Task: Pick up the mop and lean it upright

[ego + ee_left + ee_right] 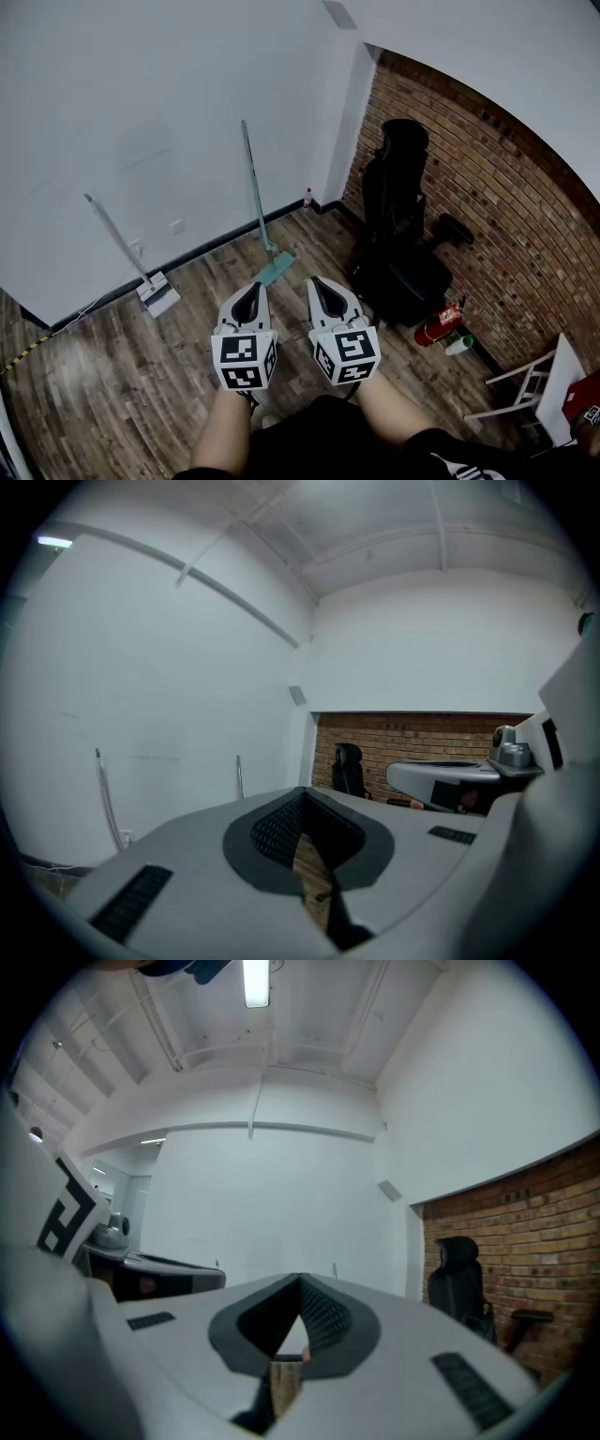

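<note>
Wood-plank floor (122, 384) underfoot; facing white wall (141, 112), with brick wall (497, 206) at right. Seeing black office chair (398, 225) parked against the brick. Seeing teal-headed mop (276, 270) leaning upright on the white wall, with head on floor just ahead of both grippers, not touching them. Spotting grey-headed mop (157, 293) leaning likewise further left. Holding left gripper (253, 287) and right gripper (316, 283) side by side, jaws pressed fully together, gripping nothing.

Teal-headed mop (275, 271), seemingly leaning upright
</note>
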The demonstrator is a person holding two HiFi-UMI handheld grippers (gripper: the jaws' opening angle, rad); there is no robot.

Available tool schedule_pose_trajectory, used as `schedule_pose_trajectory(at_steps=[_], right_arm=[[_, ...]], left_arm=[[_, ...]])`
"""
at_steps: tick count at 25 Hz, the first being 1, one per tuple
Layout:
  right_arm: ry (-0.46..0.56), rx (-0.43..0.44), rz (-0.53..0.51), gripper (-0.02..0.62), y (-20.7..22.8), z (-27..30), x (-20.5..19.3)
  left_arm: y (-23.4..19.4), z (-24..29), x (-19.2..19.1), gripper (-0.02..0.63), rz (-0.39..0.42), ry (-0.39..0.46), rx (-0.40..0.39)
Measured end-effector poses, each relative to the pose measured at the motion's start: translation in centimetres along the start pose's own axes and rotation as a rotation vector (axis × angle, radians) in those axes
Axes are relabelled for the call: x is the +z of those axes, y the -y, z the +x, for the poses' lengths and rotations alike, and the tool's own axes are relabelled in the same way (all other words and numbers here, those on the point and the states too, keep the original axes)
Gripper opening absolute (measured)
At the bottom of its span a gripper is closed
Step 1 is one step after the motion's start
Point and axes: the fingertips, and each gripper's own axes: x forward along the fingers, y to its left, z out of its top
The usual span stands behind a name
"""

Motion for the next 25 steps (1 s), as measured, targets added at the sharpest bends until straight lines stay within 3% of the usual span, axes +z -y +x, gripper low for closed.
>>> schedule_pose_trajectory(at_steps=[10, 25], right_arm=[[0.002, -0.025, 0.065, 0.006, 3.9, 7.2, -1.5], [0.017, 0.049, 0.122, 0.006, 17.2, 25.9, -0.2]], left_arm=[[-3.2, 6.6, -0.5, -0.002, 0.029, -0.033, 0.025], [-6.0, 28.5, 5.2, -0.002, 0.058, -0.021, 0.09]])
